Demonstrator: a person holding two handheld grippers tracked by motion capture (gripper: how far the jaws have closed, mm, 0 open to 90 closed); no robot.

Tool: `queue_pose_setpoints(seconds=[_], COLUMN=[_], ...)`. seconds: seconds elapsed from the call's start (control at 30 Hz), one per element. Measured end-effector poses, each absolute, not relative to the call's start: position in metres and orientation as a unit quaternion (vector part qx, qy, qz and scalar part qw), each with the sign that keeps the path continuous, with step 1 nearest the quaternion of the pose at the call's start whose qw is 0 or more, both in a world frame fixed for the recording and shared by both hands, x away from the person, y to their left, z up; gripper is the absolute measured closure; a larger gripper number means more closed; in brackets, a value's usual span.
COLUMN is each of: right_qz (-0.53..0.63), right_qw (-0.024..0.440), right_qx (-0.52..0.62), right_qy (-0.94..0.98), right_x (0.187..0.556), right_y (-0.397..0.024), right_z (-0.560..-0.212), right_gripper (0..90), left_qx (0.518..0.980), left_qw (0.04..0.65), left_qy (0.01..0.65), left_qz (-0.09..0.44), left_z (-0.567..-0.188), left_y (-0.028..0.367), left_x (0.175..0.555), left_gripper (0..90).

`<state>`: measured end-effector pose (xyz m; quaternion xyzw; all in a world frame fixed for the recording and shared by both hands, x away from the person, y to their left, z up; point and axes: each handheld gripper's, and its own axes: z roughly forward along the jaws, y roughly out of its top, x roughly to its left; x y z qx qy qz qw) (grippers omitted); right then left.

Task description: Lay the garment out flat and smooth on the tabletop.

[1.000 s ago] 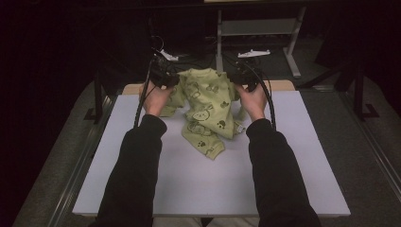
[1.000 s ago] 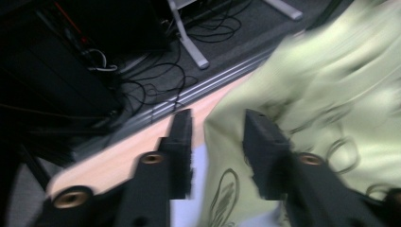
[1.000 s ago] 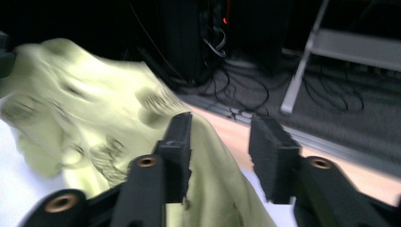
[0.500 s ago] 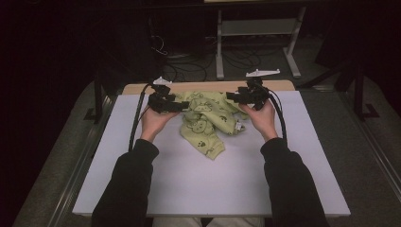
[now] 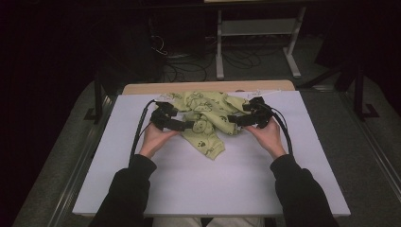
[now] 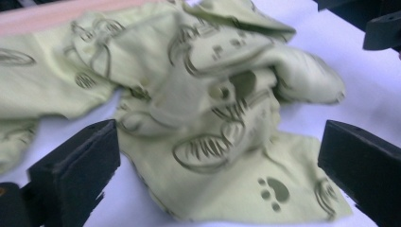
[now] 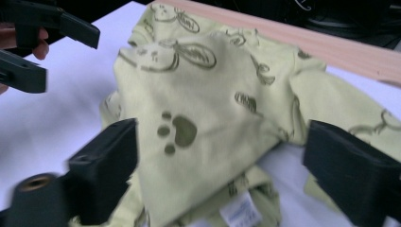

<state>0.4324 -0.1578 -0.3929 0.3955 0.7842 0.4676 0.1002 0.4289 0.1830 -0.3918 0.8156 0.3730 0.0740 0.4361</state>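
Note:
A crumpled light-green garment (image 5: pixel 205 118) with dark paw prints lies at the far middle of the white table (image 5: pixel 213 184). My left gripper (image 5: pixel 188 125) sits at its left edge and my right gripper (image 5: pixel 232 119) at its right edge, both pointing inward. In the left gripper view the garment (image 6: pixel 208 109) lies ahead of wide-apart jaws. The right gripper view shows the garment (image 7: pixel 213 118) between spread jaws, not pinched, with the left gripper (image 7: pixel 52 52) beyond it. Both grippers' jaws have just been opening; nothing is held.
A wooden strip (image 5: pixel 142 88) runs along the table's far edge. Beyond it on the dark floor stand a white frame (image 5: pixel 257 28) and loose cables (image 5: pixel 189 66). A black stand (image 5: pixel 98 97) rises at the table's far left.
Both hands came down from above the table to its surface and let go of the garment, which dropped into a heap. Both sets of jaws went from closed to wide.

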Motion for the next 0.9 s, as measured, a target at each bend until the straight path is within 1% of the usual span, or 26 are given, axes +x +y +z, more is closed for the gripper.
queue_pose_setpoints(seconds=[0.03, 0.07, 0.3, 0.6, 0.67, 0.73, 0.83, 0.9], right_qz=[0.464, 0.463, 0.458, 0.443, 0.440, 0.434, 0.424, 0.420], right_qw=[0.098, 0.095, 0.086, 0.081, 0.081, 0.081, 0.076, 0.075], right_qx=[0.398, 0.399, 0.402, 0.419, 0.420, 0.423, 0.425, 0.425], right_qy=[0.785, 0.786, 0.788, 0.788, 0.789, 0.791, 0.796, 0.798], right_x=[0.431, 0.430, 0.419, 0.413, 0.413, 0.414, 0.415, 0.415], right_y=[-0.159, -0.161, -0.175, -0.189, -0.191, -0.193, -0.195, -0.196], right_z=[-0.394, -0.396, -0.404, -0.419, -0.422, -0.426, -0.431, -0.434], right_gripper=[1.5, 0.3, 0.3, 0.8, 2.9, 3.1, 4.9, 5.0], left_qx=[0.818, 0.818, 0.822, 0.825, 0.829, 0.834, 0.839, 0.843], left_qw=[0.434, 0.433, 0.433, 0.446, 0.444, 0.440, 0.437, 0.438], left_qy=[0.370, 0.369, 0.361, 0.344, 0.338, 0.331, 0.322, 0.313], left_qz=[0.077, 0.077, 0.075, 0.051, 0.045, 0.039, 0.028, 0.016], left_z=[-0.392, -0.393, -0.397, -0.409, -0.413, -0.417, -0.423, -0.426], left_y=[0.183, 0.183, 0.182, 0.166, 0.159, 0.152, 0.144, 0.139], left_x=[0.426, 0.423, 0.407, 0.392, 0.389, 0.386, 0.384, 0.383], left_gripper=[0.0, 0.0, 0.0, 0.0, 0.0, 0.0, 2.0, 5.4])
